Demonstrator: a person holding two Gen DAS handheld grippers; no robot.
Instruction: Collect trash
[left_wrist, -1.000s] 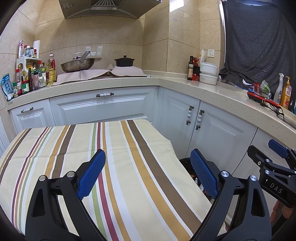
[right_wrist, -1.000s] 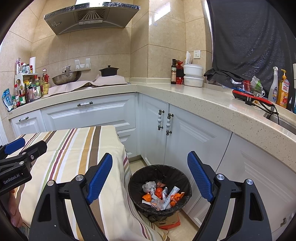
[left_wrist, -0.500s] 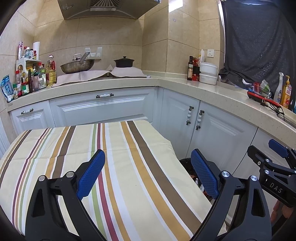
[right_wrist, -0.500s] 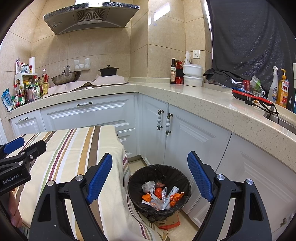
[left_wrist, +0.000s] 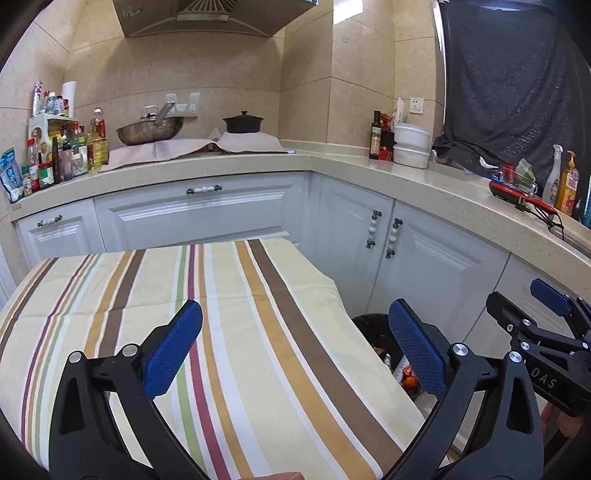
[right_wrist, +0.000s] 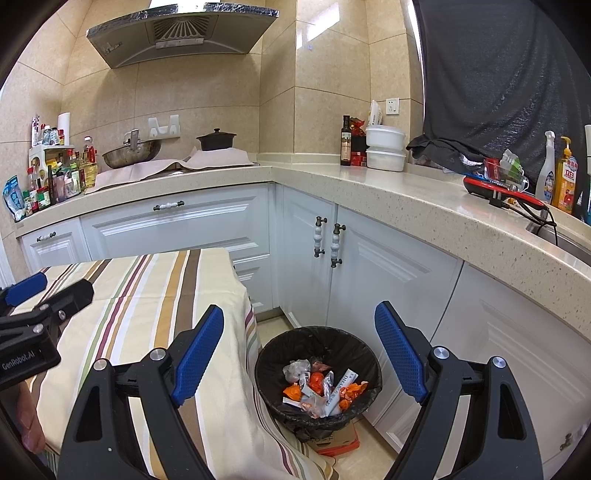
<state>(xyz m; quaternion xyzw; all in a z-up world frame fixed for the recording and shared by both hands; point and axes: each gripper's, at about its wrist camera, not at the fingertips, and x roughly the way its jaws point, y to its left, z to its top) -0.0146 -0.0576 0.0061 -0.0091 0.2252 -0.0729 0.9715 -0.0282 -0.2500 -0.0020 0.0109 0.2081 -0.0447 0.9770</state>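
Observation:
A round bin with a black liner (right_wrist: 334, 338) stands on the floor by the table's right corner. Several wrappers and orange scraps (right_wrist: 321, 387) lie inside it. My right gripper (right_wrist: 300, 314) hovers open above and in front of the bin, with nothing between its blue pads. My left gripper (left_wrist: 294, 314) hangs over the striped tablecloth (left_wrist: 240, 288); its jaws are opening and nothing is between them. The bin's rim (left_wrist: 369, 319) peeks out beyond the cloth's right edge in the left wrist view. No loose trash shows on the cloth.
White cabinet doors (right_wrist: 369, 266) close in behind and right of the bin. The L-shaped counter (right_wrist: 406, 199) carries a wok, a black pot, bottles, white containers and a red appliance. A flattened box (right_wrist: 332, 439) lies under the bin. A hand (right_wrist: 31, 424) shows at lower left.
The left gripper's fingers have spread slightly wider. Both hands and the bin's contents stay where they were.

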